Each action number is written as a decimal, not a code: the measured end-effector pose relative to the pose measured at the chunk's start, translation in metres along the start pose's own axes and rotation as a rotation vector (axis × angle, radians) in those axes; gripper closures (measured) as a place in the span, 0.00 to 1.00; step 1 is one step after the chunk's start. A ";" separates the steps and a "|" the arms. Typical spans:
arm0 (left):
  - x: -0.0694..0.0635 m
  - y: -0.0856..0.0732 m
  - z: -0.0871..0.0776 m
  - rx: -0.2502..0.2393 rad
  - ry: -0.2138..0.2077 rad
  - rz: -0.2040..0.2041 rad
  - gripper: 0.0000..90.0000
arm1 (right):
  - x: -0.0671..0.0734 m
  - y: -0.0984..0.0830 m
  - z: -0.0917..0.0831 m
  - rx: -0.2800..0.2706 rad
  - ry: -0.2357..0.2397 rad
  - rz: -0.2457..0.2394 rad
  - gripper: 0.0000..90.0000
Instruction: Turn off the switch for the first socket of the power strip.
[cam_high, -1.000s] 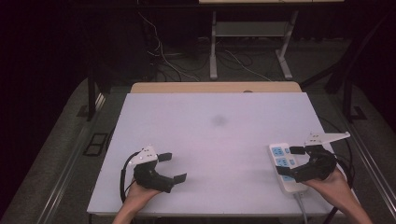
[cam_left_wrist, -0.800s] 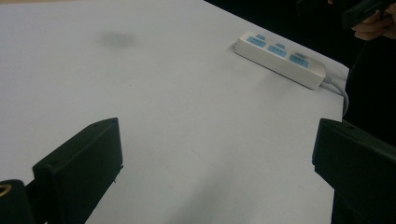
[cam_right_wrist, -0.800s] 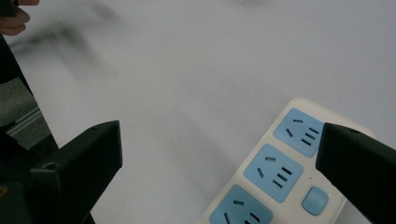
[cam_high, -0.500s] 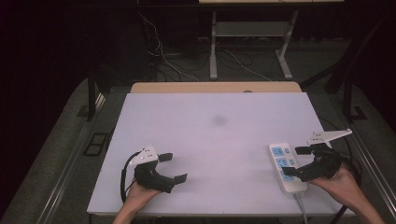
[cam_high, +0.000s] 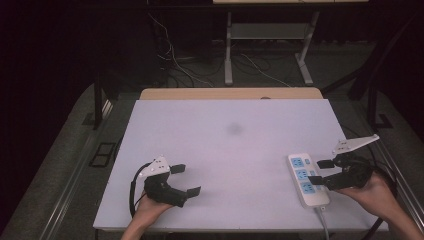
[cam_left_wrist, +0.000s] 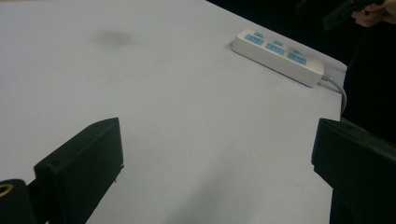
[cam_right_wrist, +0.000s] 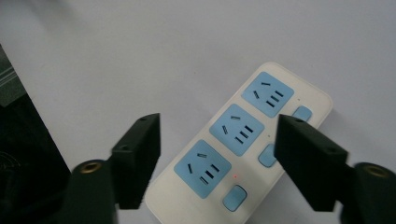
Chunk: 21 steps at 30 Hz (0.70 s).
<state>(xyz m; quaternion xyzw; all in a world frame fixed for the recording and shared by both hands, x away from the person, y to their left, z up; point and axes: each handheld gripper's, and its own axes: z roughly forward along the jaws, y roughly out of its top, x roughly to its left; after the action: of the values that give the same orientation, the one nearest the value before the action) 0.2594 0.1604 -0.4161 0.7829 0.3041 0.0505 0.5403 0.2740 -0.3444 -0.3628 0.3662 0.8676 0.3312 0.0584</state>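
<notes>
Jaws of the right gripper (cam_high: 316, 171) stand wide apart, empty, just above a white three-socket power strip (cam_high: 307, 179) lying on the white table (cam_high: 225, 150). Left gripper (cam_high: 187, 180), equally spread and empty, rests well apart from it.

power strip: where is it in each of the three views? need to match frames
High view: power strip at the table's right near edge, just left of the right gripper.
Left gripper view: upper right, by the table edge.
Right gripper view: centre, between that gripper's open jaws.
Shared landmark: its three blue sockets.
</notes>
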 end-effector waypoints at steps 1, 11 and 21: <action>0.000 0.000 0.000 0.000 0.000 -0.001 0.01 | -0.002 -0.001 -0.001 0.005 -0.004 -0.005 0.42; 0.000 0.000 0.001 0.003 -0.001 0.001 0.01 | -0.007 -0.009 -0.005 0.033 -0.031 -0.006 0.78; 0.001 -0.001 0.001 0.006 -0.001 0.001 0.01 | -0.011 -0.017 -0.001 0.067 -0.035 0.005 1.00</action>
<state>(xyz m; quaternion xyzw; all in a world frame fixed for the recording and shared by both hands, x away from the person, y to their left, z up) 0.2600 0.1601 -0.4171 0.7846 0.3036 0.0494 0.5384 0.2712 -0.3611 -0.3742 0.3760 0.8761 0.2957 0.0604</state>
